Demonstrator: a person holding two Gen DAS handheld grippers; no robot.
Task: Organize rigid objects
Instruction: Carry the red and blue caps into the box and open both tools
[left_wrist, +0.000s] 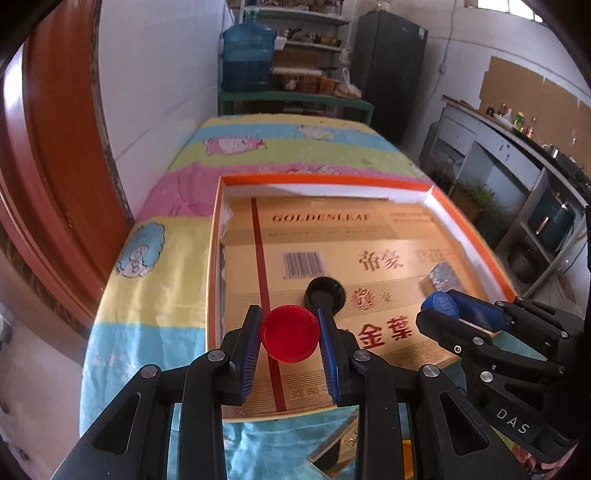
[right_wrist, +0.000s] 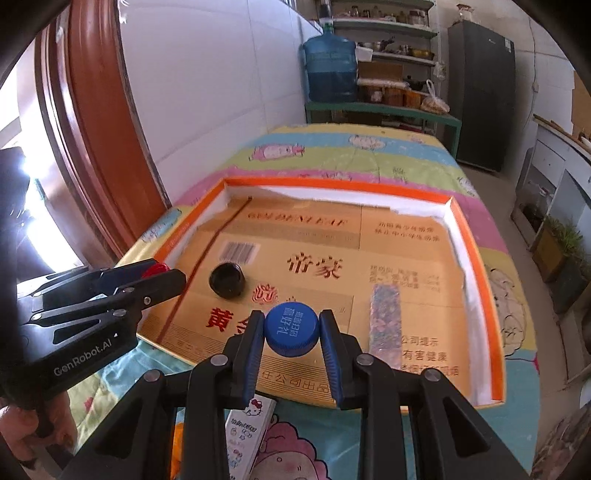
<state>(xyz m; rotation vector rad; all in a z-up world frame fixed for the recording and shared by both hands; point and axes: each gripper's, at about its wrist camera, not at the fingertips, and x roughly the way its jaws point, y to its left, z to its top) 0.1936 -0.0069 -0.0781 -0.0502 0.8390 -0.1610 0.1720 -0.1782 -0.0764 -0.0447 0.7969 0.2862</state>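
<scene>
Gripping red ribbed cap (left_wrist: 290, 334), open side up; blue cap (right_wrist: 291, 328) printed white.

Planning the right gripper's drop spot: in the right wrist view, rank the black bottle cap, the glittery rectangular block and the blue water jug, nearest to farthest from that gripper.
1. Glittery rectangular block: in the tray, just right of the right gripper.
2. Black bottle cap: in the tray, ahead-left; too close to the block to call.
3. Blue water jug: beyond the table.

Red cap (left_wrist: 290, 334), blue cap (right_wrist: 291, 329), both clamped
</scene>
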